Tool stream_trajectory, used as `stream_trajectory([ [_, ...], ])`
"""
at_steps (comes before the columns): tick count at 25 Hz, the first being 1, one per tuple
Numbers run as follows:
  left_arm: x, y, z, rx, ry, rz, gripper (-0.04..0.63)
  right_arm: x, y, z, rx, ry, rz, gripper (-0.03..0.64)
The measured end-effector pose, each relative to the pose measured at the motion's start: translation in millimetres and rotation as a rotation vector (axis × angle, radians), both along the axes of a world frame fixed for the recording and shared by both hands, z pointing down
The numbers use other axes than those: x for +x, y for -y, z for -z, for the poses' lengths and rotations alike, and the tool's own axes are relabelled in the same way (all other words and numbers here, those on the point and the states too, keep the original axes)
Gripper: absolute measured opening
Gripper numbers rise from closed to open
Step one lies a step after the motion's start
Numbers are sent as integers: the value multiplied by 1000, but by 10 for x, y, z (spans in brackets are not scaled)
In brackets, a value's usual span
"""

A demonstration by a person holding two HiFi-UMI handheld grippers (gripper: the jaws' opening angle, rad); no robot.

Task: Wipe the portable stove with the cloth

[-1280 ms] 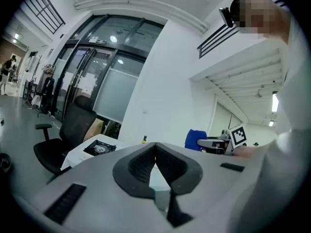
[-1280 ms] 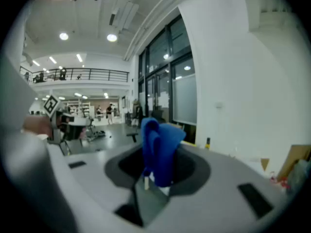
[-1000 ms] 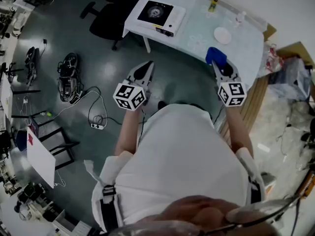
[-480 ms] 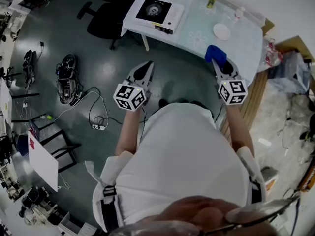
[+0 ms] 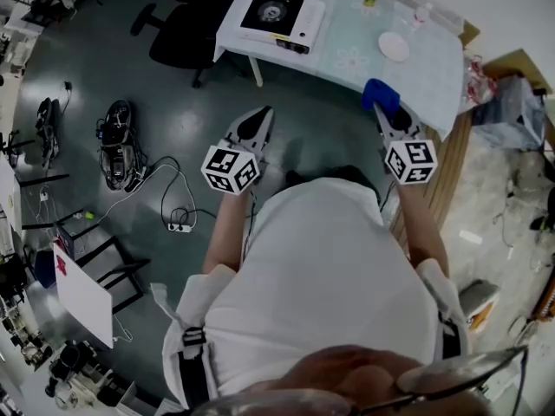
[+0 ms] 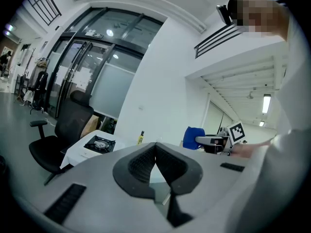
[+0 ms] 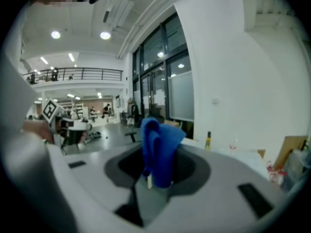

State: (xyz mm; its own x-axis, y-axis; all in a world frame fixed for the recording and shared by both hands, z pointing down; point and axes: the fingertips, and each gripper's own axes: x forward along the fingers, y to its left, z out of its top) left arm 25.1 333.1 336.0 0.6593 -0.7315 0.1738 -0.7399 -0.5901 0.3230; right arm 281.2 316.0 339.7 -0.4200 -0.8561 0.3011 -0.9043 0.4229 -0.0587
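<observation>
Right tool (image 5: 387, 115) grips the blue cloth (image 7: 158, 147), a tuft standing up above its jaws. Ahead, the portable stove (image 5: 276, 14) sits at the left end of the counter (image 5: 425, 72), well apart. Best to close in first, then press the cloth flat; left tool (image 6: 155, 152) is closed and empty.

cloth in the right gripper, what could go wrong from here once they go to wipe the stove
1. The cloth is only a bunched fold pinched in the right gripper. It could slip out under wiping pressure.
2. The stove sits at a corner of the table. The left gripper is shut and empty, so nothing braces the stove, and a hard wipe might slide it.
</observation>
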Motion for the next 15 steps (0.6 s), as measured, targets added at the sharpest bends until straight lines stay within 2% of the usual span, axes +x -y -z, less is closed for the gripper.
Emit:
stream_trajectory([
  [8,-225,-17,-55,-8,6,-24,32,-200,-51,-4,7,-1,-21,141],
  [15,-262,97,-104,-18,7,-19,32,-267,71,-51,-9,-10,-5,141],
])
